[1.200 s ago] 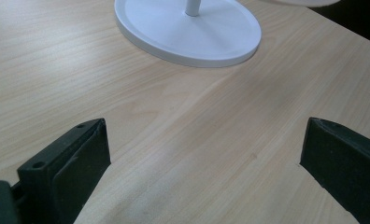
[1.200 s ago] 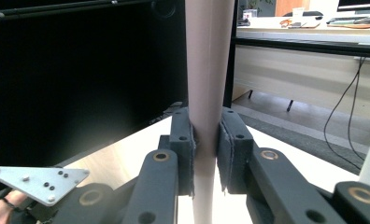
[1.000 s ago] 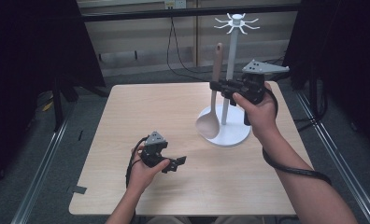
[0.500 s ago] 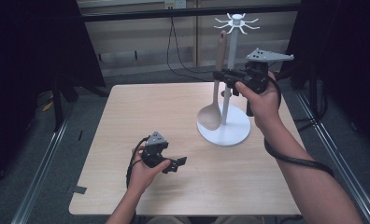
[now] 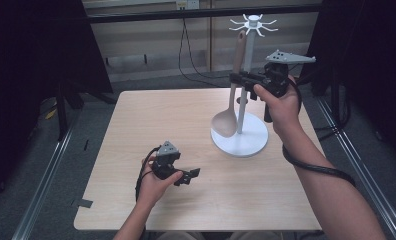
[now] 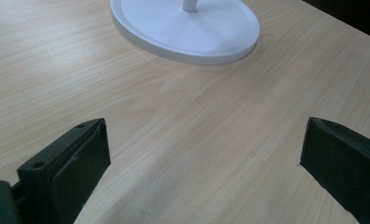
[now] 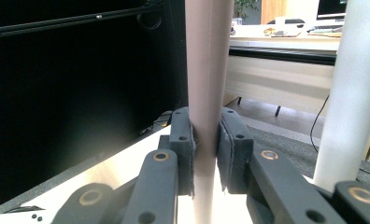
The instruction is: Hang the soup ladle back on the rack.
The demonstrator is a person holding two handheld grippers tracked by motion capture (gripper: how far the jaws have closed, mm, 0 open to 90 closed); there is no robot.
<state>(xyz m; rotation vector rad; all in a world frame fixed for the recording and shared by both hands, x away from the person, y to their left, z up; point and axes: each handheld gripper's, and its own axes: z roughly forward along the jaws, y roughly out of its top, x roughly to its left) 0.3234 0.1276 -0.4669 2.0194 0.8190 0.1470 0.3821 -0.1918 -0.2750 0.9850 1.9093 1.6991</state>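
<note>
The right tool is clenched on the handle of a wooden spoon, held upright beside the white stand near the table's far right; the bowl seems lifted. The left tool, near the front edge, gapes empty.

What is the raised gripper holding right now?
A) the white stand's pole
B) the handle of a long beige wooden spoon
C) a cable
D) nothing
B: in the right gripper view the right gripper has its black fingers pressed on both sides of the long beige wooden spoon, beside the white stand.
</note>
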